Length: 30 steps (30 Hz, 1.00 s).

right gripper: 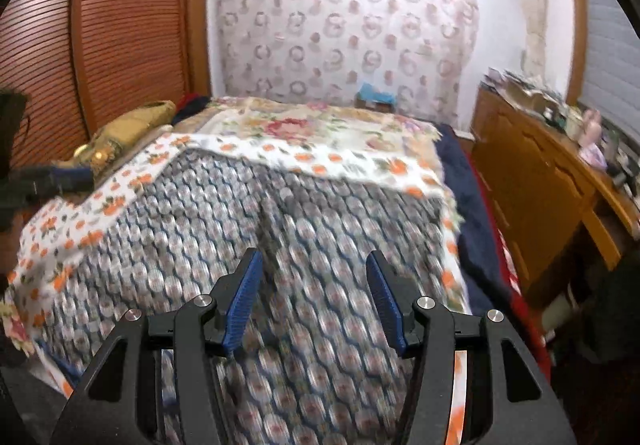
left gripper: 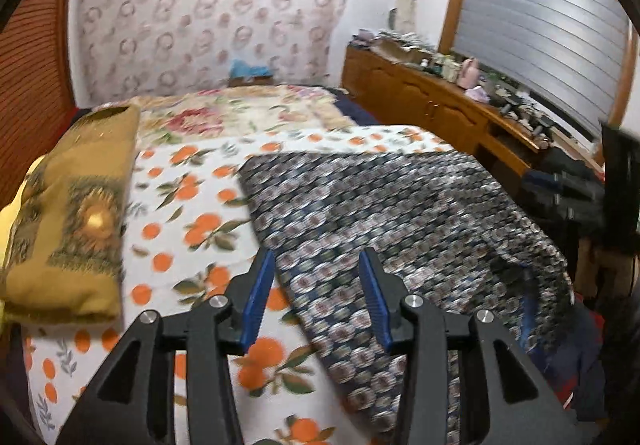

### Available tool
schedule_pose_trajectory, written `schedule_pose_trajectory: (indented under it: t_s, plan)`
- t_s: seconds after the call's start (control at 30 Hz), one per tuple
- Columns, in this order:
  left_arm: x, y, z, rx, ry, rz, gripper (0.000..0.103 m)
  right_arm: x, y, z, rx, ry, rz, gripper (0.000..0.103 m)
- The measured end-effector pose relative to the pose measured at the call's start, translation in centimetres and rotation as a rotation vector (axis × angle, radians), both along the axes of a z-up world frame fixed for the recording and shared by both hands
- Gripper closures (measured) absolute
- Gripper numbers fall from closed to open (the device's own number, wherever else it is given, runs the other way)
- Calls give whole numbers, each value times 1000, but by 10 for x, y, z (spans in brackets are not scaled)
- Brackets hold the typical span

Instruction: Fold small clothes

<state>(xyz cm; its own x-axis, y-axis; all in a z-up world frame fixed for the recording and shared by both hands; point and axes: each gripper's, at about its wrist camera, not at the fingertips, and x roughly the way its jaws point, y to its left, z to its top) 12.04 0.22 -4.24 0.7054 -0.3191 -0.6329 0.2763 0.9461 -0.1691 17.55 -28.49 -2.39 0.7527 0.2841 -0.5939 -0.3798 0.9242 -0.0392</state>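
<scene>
Left wrist view: left gripper [left gripper: 316,277] jaws apart, empty, over patterned garment [left gripper: 400,213] edge, spread flat on bedsheet [left gripper: 180,213] for folding. Right gripper [right gripper: 314,285] likewise apart, empty, above garment.

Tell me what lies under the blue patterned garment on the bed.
The blue patterned garment lies on the orange-print sheet, which shows around its edges. Whatever is beneath its middle is covered.

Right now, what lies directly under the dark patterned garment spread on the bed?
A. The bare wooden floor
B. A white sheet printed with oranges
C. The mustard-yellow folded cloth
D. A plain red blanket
B: the dark patterned garment lies spread on the white sheet printed with oranges, which shows along its edges in both views; the mustard-yellow folded cloth sits apart at the side.
</scene>
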Motion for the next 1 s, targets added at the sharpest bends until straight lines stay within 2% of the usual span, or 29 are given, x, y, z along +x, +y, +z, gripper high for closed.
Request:
schedule_pose_trajectory:
  t_s: [0.13,0.27,0.33,0.57,0.6,0.73,0.87,1.0]
  plan:
    - [0,11,-10,-3,16,19,60,39,24,6,17,29,50,48]
    - [-2,18,-14,10,20,26,60,80,51,-3,20,99,79,48]
    - [-4,21,-15,5,18,25,60,99,61,-15,35,168,102,48]
    - [-10,25,-21,-18,29,19,60,115,77,-51,1,280,115,48]
    - [-10,25,-22,-20,31,19,60,114,78,-54,-1,286,121,52]
    - [-11,25,-25,-29,37,22,60,106,84,-54,-5,262,166,95]
    - [-14,31,-24,-41,30,37,60,85,95,-35,28,161,230,98]
    - [-18,40,-18,-50,12,60,60,58,121,-26,29,124,337,99]
